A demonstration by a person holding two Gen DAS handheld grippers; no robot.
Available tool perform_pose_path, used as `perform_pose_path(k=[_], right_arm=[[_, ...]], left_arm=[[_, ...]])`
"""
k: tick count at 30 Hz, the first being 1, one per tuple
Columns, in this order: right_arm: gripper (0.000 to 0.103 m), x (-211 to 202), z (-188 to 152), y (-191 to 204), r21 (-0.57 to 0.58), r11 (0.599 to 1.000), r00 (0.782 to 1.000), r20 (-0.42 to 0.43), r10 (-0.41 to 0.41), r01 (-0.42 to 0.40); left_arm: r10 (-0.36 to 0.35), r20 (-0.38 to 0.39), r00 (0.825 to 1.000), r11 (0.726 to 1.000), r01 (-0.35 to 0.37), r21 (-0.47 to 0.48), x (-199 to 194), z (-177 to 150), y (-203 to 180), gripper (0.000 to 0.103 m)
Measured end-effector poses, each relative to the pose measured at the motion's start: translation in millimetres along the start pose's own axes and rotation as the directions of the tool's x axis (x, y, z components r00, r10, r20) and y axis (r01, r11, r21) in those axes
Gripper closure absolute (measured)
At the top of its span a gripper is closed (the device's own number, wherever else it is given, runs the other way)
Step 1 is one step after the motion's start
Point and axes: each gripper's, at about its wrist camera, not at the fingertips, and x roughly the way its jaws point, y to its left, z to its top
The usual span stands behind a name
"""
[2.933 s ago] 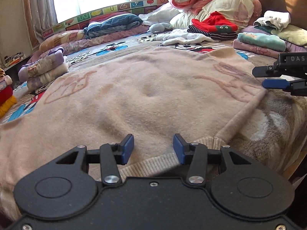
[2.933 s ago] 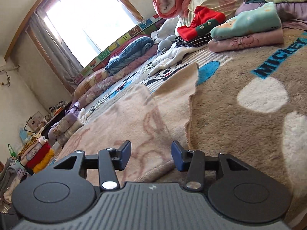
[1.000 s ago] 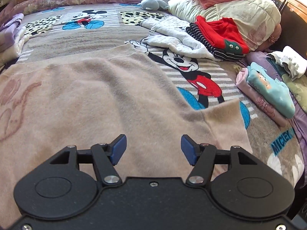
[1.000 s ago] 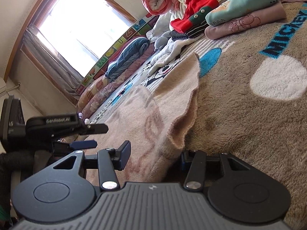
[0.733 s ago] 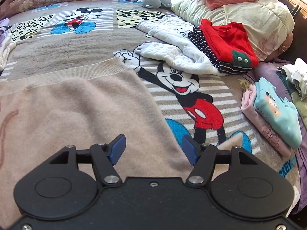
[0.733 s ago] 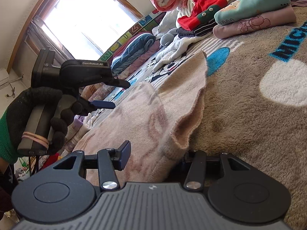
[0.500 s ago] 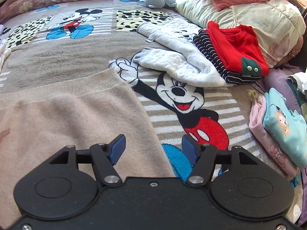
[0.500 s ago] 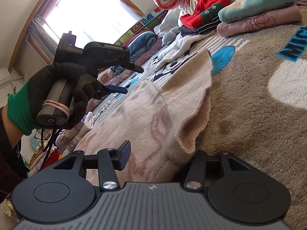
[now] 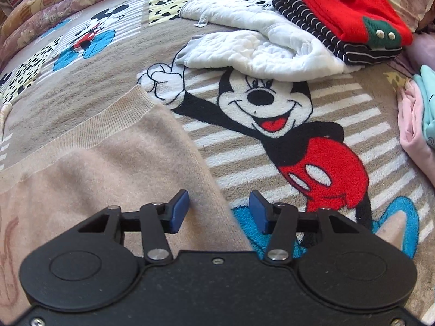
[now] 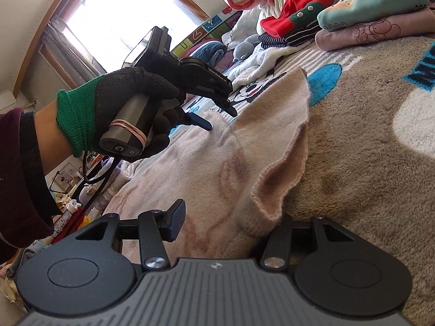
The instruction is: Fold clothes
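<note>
A beige-pink sweater (image 9: 95, 168) lies spread on the bed, its ribbed hem toward the far side. My left gripper (image 9: 218, 210) points down at the sweater's side edge just below the hem. Its jaws are closing, with that edge between the blue pads and not pressed. In the right wrist view a gloved hand (image 10: 130, 95) holds the left gripper (image 10: 220, 121) low over the sweater (image 10: 244, 141). My right gripper (image 10: 225, 225) stays open at the near corner. That corner is raised and draped over the right finger, which it hides.
The Mickey Mouse blanket (image 9: 272, 103) covers the bed. A white quilted garment (image 9: 258, 49) and a red and striped pile (image 9: 348, 13) lie beyond the sweater. A folded teal and pink stack (image 10: 375, 19) sits at the right. Pillows and bedding line the far side.
The left gripper has travelled across the sweater to its side edge near the hem, dropped closer, and narrowed its jaws. The right gripper has stayed put under the raised corner.
</note>
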Motion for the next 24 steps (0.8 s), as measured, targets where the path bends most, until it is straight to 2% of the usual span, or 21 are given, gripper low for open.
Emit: perform_pose_path(k=[2,3,8,13,18,24], right_arm=[[0.062,-2.9,1.0,-2.3,0.014,1.0,1.0,0.01,0.0,0.0],[0.066,-4.8,1.6,-4.0,0.023,1.0,1.0,0.017,0.001,-0.002],[0.076,-16.6,5.5,0.9,-0.027,0.999,0.997,0.071,-0.019,0.021],[0.079,-27.7,4.5,33.3,-0.21,0.978,0.991,0.129,0.019,0.008],[0.079,-29.9,-4.2,73.4,-0.397,0.918,0.988,0.132,0.077,-0.019],[0.079,-20.9,-23.6,114.2,-0.555,0.829,0.99,0.068,0.12,-0.062]], left_arm=[[0.038,0.021,0.999,0.998,-0.039,0.041,-0.6,-1.9,-2.6,0.088],[0.03,0.03,0.999,0.999,-0.031,0.039,-2.3,-2.6,-0.1,0.092],[-0.052,0.066,0.996,0.997,0.056,-0.048,-20.6,-2.6,29.0,0.095],[-0.123,0.106,0.987,0.985,0.134,-0.105,-41.7,-7.1,62.2,0.096],[-0.164,0.135,0.977,0.968,0.186,-0.17,-56.7,-17.0,106.4,0.096],[-0.186,0.154,0.97,0.959,0.213,-0.186,-62.3,-34.1,145.0,0.096]])
